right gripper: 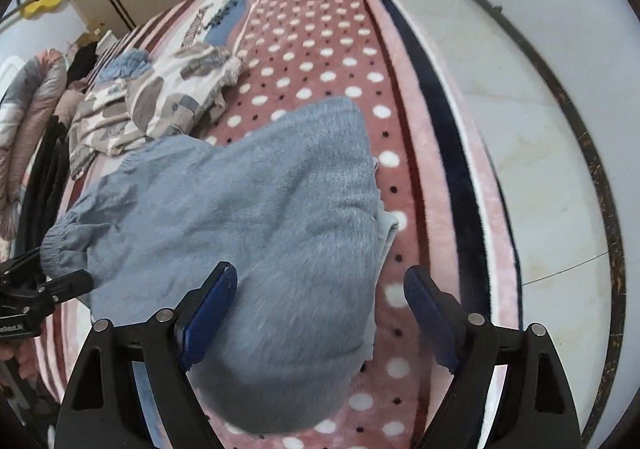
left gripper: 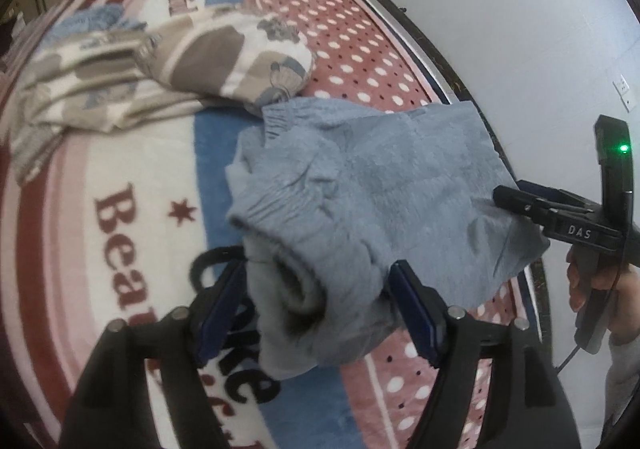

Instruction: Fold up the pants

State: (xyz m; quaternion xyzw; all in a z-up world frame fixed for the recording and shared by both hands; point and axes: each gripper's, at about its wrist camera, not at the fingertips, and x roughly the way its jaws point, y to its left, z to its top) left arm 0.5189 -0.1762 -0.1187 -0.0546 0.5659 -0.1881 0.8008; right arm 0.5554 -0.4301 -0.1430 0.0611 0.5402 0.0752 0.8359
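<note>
Fuzzy blue pants (left gripper: 360, 185) lie folded over on the patterned bed blanket (left gripper: 132, 177), waistband toward the far side. My left gripper (left gripper: 316, 297) is open with a bunched roll of the pants between its blue pads, not clamped. My right gripper (right gripper: 320, 313) is open above the near end of the pants (right gripper: 256, 217), the cloth lying over its left pad. In the left wrist view the right gripper (left gripper: 516, 205) rests at the pants' right edge. In the right wrist view the left gripper (right gripper: 48, 289) sits at the elastic waistband.
A floral brown-and-white garment (left gripper: 224, 57) is heaped on the far side of the bed, with another blue item (left gripper: 96, 19) behind it. The bed's edge (right gripper: 452, 153) runs along the right, with white tiled floor (right gripper: 532, 129) beyond. Wardrobe doors stand at the back.
</note>
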